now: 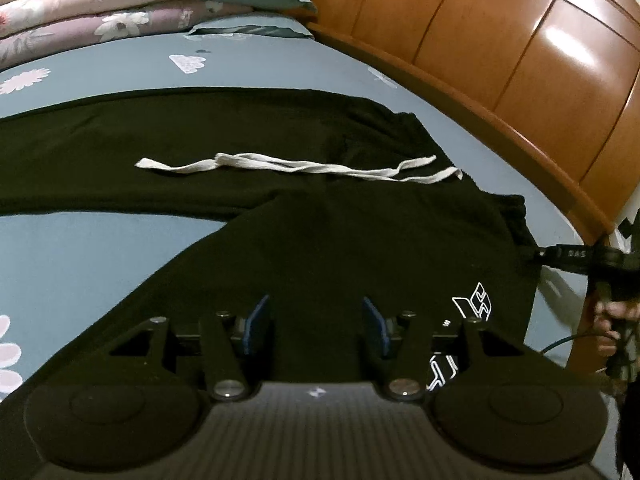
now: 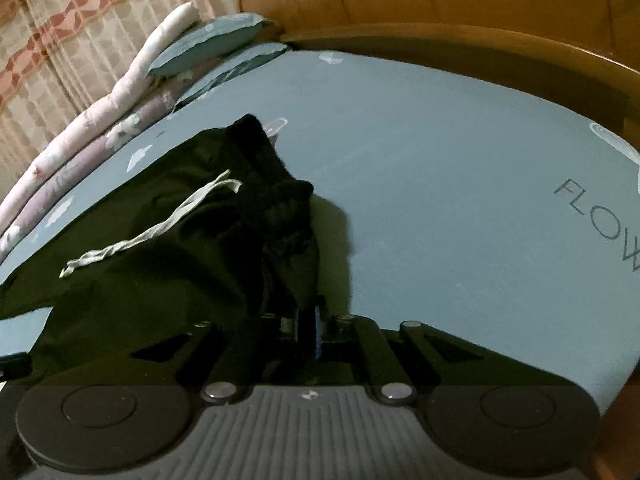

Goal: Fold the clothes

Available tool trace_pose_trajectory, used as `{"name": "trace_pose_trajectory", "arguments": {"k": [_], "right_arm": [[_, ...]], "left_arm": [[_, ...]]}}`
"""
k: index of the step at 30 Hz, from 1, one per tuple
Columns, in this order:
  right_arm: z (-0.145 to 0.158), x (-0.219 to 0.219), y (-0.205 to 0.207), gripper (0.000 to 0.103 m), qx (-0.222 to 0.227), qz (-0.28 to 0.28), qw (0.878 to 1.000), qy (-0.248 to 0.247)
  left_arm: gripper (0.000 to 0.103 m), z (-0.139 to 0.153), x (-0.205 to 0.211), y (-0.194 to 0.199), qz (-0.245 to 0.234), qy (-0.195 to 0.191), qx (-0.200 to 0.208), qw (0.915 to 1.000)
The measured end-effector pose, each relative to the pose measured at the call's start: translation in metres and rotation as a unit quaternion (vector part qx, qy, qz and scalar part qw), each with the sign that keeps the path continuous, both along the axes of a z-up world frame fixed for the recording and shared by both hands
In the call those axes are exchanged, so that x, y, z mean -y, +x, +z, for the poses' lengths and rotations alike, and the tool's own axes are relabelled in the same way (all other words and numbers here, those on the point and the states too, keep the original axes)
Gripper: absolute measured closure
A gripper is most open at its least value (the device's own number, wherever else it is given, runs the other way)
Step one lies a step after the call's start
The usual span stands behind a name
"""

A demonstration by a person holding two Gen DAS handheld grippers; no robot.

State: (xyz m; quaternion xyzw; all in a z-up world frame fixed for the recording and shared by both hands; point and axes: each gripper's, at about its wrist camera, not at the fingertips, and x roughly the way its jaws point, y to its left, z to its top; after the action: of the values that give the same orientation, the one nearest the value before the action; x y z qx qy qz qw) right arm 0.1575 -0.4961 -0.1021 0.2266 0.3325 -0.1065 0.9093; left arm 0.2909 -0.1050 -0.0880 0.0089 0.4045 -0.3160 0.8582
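right claw (image 2: pixel 308 320): clenched on waistband of black drawstring pants (image 1: pixel 320 240)
left claw (image 1: pixel 316 320): released, above pants
pants: spread on bed (image 2: pixel 460 160)

Under the left gripper (image 1: pixel 316 320), whose fingers are matt black plastic with blue pads, lie black trousers (image 1: pixel 328 248) of soft matt cloth with a pale woven drawstring (image 1: pixel 304 168). Beyond them the headboard (image 1: pixel 520 60) is glossy varnished wood. The sheet (image 2: pixel 460 168) ahead of the right gripper (image 2: pixel 310 320) is smooth matt cloth.
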Motion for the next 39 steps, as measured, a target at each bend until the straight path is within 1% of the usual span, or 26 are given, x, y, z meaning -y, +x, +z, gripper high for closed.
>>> {"name": "trace_pose_trajectory", "arguments": {"k": [2,3,6,8,11,13,15,16,17,20,22,24,26,28,30,32,35,37,39], "right_arm": [[0.017,-0.004,-0.010,0.068,0.020,-0.005,0.999,-0.028],[0.027,-0.009,-0.014,0.064,0.037,-0.005,0.998,-0.046],[0.036,-0.032,0.002,0.053,0.073,0.054,0.995,-0.051],[0.041,-0.047,0.013,0.052,0.097,0.095,0.989,-0.052],[0.023,-0.077,0.043,0.052,0.082,0.154,0.982,-0.073],[0.009,-0.086,0.056,0.052,0.058,0.171,0.980,-0.081],[-0.005,-0.085,0.058,0.052,0.026,0.165,0.981,-0.095],[-0.009,-0.082,0.056,0.052,0.013,0.158,0.982,-0.102],[-0.011,-0.078,0.051,0.053,0.014,0.156,0.982,-0.106],[-0.006,-0.071,0.038,0.053,0.000,0.127,0.986,-0.110],[0.000,-0.070,0.032,0.050,-0.011,0.111,0.988,-0.110],[0.009,-0.078,0.023,0.043,-0.001,0.114,0.988,-0.104],[0.017,-0.094,0.016,0.040,0.018,0.137,0.986,-0.092],[0.021,-0.113,0.011,0.039,0.026,0.168,0.981,-0.091],[0.016,-0.135,0.009,0.036,0.018,0.195,0.975,-0.103],[0.006,-0.154,0.009,0.036,-0.001,0.202,0.971,-0.126],[-0.008,-0.173,0.004,0.035,-0.031,0.205,0.965,-0.158],[-0.008,-0.176,-0.002,0.029,-0.035,0.200,0.966,-0.159],[-0.006,-0.177,-0.008,0.027,-0.037,0.194,0.968,-0.153]], "left_arm": [[0.051,-0.003,0.005,0.004,0.000,0.000,0.002,1.0000],[0.051,-0.005,0.008,0.007,0.001,0.001,0.003,1.0000],[0.051,-0.011,0.015,0.014,0.002,0.001,0.006,1.0000],[0.051,-0.015,0.021,0.018,0.003,0.001,0.008,1.0000],[0.051,-0.021,0.028,0.026,0.004,0.002,0.010,0.9999],[0.050,-0.025,0.033,0.030,0.005,0.002,0.012,0.9999],[0.050,-0.032,0.025,0.033,0.019,0.015,0.018,0.9995],[0.048,-0.033,0.019,0.032,0.023,0.017,0.026,0.9992],[0.048,-0.034,0.012,0.032,0.028,0.020,0.033,0.9989],[0.048,-0.033,-0.002,0.029,0.045,0.034,0.038,0.9977],[0.048,-0.028,-0.008,0.026,0.054,0.041,0.029,0.9973],[0.049,-0.018,-0.011,0.018,0.058,0.044,0.024,0.9970],[0.048,-0.007,-0.013,0.002,0.051,0.047,0.034,0.9970],[0.042,0.005,-0.018,-0.019,0.043,0.048,0.047,0.9968],[0.039,0.011,-0.024,-0.037,0.046,0.053,0.051,0.9962],[0.039,0.010,-0.030,-0.058,0.054,0.061,0.051,0.9954],[0.039,0.002,-0.035,-0.086,0.072,0.087,0.055,0.9921],[0.038,-0.006,-0.038,-0.105,0.080,0.096,0.053,0.9907],[0.038,-0.015,-0.043,-0.124,0.095,0.103,0.048,0.9890]]}}
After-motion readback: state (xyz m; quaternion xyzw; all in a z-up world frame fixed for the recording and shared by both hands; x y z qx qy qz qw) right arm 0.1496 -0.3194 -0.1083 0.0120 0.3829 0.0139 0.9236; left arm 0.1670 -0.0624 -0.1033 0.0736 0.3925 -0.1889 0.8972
